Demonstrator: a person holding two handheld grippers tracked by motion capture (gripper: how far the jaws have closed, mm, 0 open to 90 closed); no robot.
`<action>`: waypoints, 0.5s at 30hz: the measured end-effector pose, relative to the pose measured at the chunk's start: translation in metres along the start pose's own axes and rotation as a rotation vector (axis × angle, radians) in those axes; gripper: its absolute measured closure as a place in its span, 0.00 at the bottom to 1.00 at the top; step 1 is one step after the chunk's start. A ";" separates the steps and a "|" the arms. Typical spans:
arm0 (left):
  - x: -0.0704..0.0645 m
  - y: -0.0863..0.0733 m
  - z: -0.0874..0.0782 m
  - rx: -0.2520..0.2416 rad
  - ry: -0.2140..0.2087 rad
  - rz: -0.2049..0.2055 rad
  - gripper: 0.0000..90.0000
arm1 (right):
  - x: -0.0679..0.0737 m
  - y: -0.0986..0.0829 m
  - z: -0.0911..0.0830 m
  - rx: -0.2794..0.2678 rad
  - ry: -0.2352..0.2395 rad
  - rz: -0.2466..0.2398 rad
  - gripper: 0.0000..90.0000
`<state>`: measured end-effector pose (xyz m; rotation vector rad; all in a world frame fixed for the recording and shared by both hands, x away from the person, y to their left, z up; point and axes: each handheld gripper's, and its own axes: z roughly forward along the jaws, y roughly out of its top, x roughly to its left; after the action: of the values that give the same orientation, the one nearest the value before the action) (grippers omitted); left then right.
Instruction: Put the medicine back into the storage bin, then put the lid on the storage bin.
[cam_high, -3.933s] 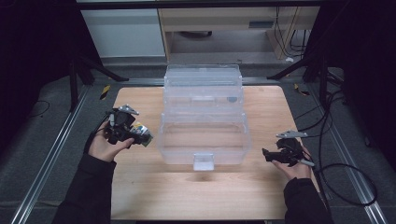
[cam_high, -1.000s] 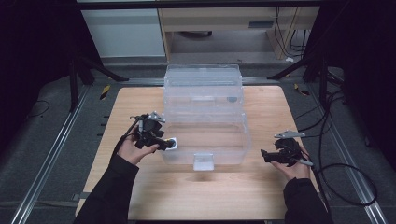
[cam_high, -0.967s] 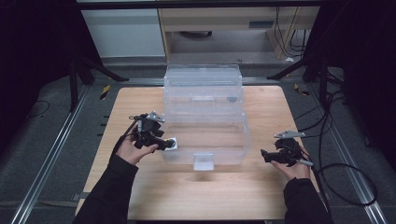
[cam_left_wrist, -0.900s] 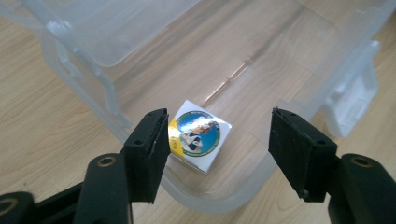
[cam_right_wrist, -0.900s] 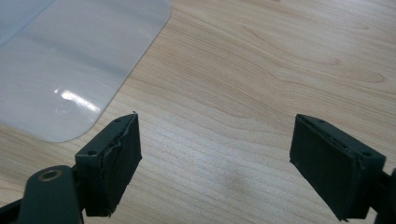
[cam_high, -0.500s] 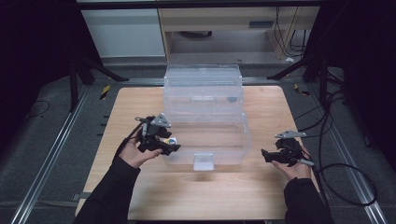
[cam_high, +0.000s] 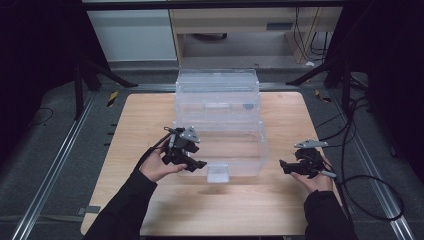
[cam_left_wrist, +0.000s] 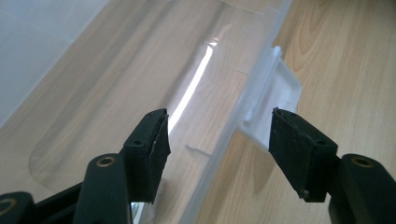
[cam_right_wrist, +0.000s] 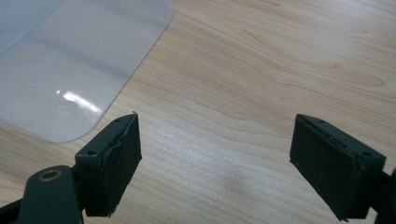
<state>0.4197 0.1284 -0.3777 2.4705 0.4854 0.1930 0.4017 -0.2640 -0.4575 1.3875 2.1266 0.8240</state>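
Note:
A clear plastic box (cam_high: 220, 142) stands in the middle of the wooden table (cam_high: 125, 130), with a second clear box (cam_high: 217, 92) behind it. A white latch tab (cam_high: 218, 173) sticks out from the near box's front wall. My left gripper (cam_high: 197, 164) is open at the box's front left corner. In the left gripper view its jaws straddle the box's front rim (cam_left_wrist: 233, 135), with the latch (cam_left_wrist: 275, 102) just ahead of the right jaw. My right gripper (cam_high: 285, 166) is open, right of the box and apart from it, over bare wood (cam_right_wrist: 243, 102). The box corner (cam_right_wrist: 65, 79) lies ahead of its left jaw.
Cables (cam_high: 370, 185) trail off the table's right side onto the dark floor. Metal rails (cam_high: 55, 165) run along both sides of the table. A cabinet (cam_high: 135, 30) and a wooden shelf (cam_high: 240, 20) stand behind the table.
My left gripper has moved right from the table's left side to the box's front left corner and turned toward the latch. The right gripper has stayed in place.

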 end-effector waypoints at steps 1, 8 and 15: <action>-0.001 0.002 0.002 0.006 -0.005 0.009 0.42 | 0.000 0.000 0.000 0.001 0.000 0.001 0.19; -0.008 0.012 0.014 0.050 -0.063 0.077 0.43 | 0.000 0.001 0.000 0.003 -0.002 -0.003 0.18; -0.012 0.021 0.025 0.095 -0.084 0.137 0.46 | 0.001 0.003 -0.001 -0.005 0.008 -0.011 0.18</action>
<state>0.4207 0.0946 -0.3854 2.5943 0.2957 0.1238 0.4028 -0.2626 -0.4552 1.3705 2.1346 0.8311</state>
